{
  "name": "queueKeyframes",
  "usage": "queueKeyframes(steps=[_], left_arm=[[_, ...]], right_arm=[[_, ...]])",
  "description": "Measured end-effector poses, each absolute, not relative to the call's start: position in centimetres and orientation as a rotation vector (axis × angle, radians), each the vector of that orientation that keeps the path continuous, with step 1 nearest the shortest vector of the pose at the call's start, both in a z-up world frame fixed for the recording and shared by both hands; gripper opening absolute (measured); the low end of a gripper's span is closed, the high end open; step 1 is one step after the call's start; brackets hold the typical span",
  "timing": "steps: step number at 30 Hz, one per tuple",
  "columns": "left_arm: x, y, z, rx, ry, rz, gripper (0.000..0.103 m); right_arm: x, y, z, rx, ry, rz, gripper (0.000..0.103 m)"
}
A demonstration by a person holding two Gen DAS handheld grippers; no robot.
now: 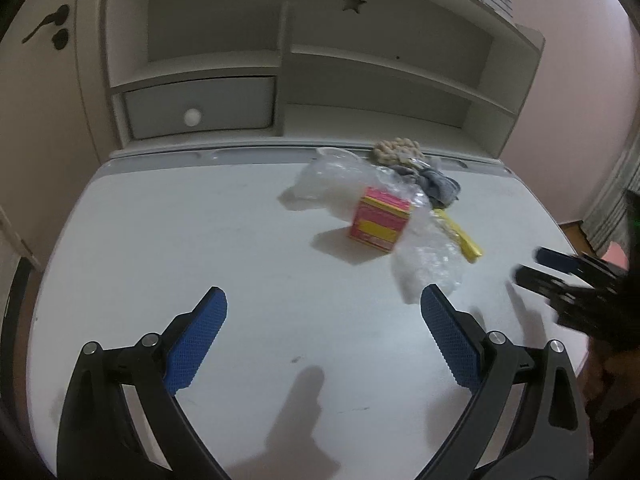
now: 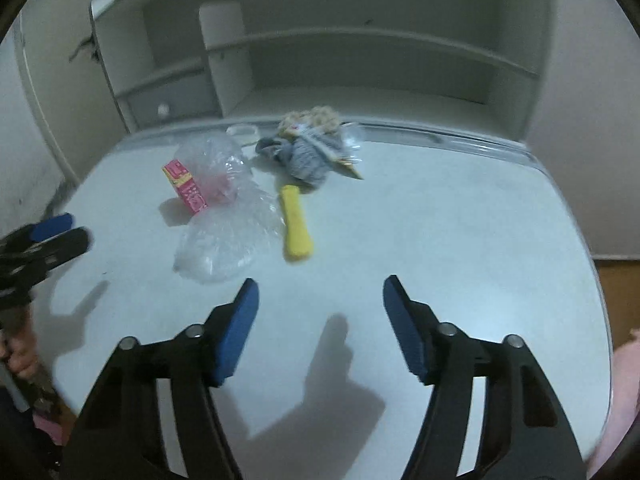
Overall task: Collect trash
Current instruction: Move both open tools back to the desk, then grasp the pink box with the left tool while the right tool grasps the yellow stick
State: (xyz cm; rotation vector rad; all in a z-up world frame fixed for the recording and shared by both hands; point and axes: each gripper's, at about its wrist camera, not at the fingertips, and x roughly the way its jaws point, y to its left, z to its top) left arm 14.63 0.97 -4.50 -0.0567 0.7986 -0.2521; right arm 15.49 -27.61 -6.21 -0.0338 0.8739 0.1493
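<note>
A small heap of trash lies at the back of the white desk point(image 1: 180, 240). It holds a pink and yellow carton point(image 1: 380, 218), crumpled clear plastic point(image 1: 430, 268), a yellow wrapper point(image 1: 466, 240) and a grey cloth point(image 1: 440, 186). My left gripper point(image 1: 323, 292) hovers open over bare desk, short of the heap and to its left. In the right wrist view the carton point(image 2: 186, 188), plastic point(image 2: 228, 240) and yellow wrapper point(image 2: 296, 226) lie ahead of my right gripper point(image 2: 320, 282). It is open, with nothing between its blue pads.
A white shelf unit point(image 1: 360, 64) with a knobbed drawer point(image 1: 192, 116) stands against the desk's back edge. A beige knitted piece point(image 2: 316, 118) rests behind the cloth. The desk's rounded right edge point(image 2: 592, 264) drops to a wooden floor. A hand point(image 2: 22, 354) grips the left tool's handle.
</note>
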Motion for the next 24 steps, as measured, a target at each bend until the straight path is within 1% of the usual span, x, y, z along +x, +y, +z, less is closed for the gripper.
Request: queueKeyframes(steps=[1, 3, 6, 8, 10, 12, 14, 15, 24], left_arm=[[14.5, 1.2, -4.4, -0.056, 0.801, -0.256, 0.095], [14.5, 1.8, -5.1, -0.046, 0.807, -0.256, 0.095], [14.9, 3.0, -6.1, -0.034, 0.823, -0.251, 0.095], [15.3, 3.1, -6.7, -0.032, 0.841, -0.254, 0.095], [15.7, 2.9, -7.3, -0.022, 0.854, -0.254, 0.095], [16.2, 2.7, -7.6, -0.015, 0.858, -0.255, 0.095], [16.7, 2.3, -7.6, -0.011, 0.86, -0.261, 0.095], [17.1, 2.1, -7.6, -0.011, 0.86, -0.264, 0.095], [20.1, -2.6, -6.9, 0.051, 0.836, -0.324, 0.095]], right_arm=[[16.4, -27.2, -6.5, -0.048, 0.887, 0.151, 0.057], [18.0, -26.6, -7.3, -0.072, 0.914, 0.153, 0.054], [19.7, -26.4, -8.7, -0.094, 0.953, 0.143, 0.045], [20.6, -26.5, -8.7, -0.095, 0.939, 0.155, 0.044], [21.4, -26.4, -8.7, -0.096, 0.938, 0.174, 0.038], [21.8, -26.4, -8.5, -0.109, 0.933, 0.195, 0.037], [22.4, -26.1, -8.5, -0.122, 0.931, 0.219, 0.029], [22.4, -26.0, -8.5, -0.123, 0.932, 0.233, 0.02], [19.1, -27.9, -6.6, -0.054, 0.872, 0.205, 0.019]])
